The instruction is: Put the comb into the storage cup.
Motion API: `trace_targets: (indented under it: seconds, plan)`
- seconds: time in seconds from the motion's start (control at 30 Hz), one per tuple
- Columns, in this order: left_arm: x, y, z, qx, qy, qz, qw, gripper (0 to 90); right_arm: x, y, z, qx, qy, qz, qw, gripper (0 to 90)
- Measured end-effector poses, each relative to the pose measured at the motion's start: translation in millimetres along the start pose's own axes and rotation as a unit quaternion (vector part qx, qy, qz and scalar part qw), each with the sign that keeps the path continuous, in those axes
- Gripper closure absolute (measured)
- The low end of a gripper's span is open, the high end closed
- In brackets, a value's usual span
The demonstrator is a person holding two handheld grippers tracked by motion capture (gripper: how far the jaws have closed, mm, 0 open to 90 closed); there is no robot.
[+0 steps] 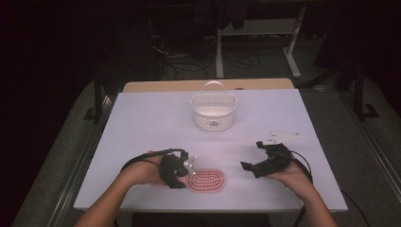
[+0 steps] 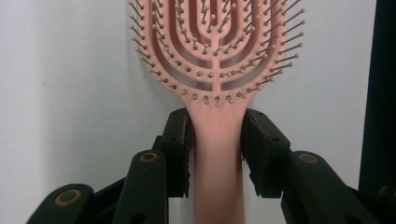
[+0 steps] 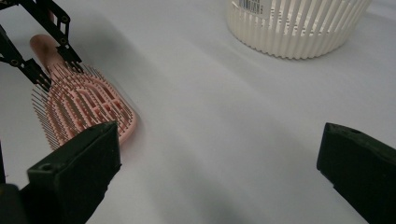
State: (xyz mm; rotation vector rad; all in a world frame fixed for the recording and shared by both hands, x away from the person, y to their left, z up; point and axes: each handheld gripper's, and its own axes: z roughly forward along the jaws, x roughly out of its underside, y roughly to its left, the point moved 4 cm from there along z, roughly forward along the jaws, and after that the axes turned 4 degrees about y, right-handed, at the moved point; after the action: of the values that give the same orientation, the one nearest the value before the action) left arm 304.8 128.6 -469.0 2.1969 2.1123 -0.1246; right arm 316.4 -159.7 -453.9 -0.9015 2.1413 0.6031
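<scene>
The left gripper [image 2: 215, 140] has its fingers clamped on the pink hairbrush [image 2: 217, 70] handle on the table [image 1: 142, 123] — lift level, keeping the grip centred — the right gripper [image 3: 219, 172] fingers wide apart.

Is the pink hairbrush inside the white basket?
No, the hairbrush lies on the table near the front edge, while the basket stands apart, farther back.

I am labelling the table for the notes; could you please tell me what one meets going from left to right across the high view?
Left gripper → pink hairbrush → right gripper. I have left out the white basket, which stands farther back above the brush, so its place in the order is unclear.
</scene>
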Motion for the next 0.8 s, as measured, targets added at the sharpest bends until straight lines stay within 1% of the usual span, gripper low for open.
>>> trace_targets:
  seconds: [0.1, 0.5, 0.63, 0.8]
  plan:
    - [-0.2, 1.0, -0.1, 0.000, 0.001, -0.001, 1.0000, 67.0, 0.0, -0.2, -0.1, 0.000, 0.000, 0.000, 1.0000, 0.0]
    - [-2.4, -0.4, 0.3, -0.007, 0.010, -0.002, 0.9999, 69.8, 0.1, 0.1, 0.6, -0.001, 0.001, -0.001, 1.0000, 0.0]
    - [-1.9, -0.5, 0.2, -0.006, 0.007, -0.006, 0.9999, 70.5, 0.0, 0.1, 0.4, -0.001, 0.000, -0.002, 1.0000, 0.0]
    - [-0.7, 0.7, -0.3, -0.001, 0.002, -0.006, 1.0000, 70.7, 0.2, -0.2, 0.2, -0.001, 0.000, 0.001, 1.0000, 0.0]
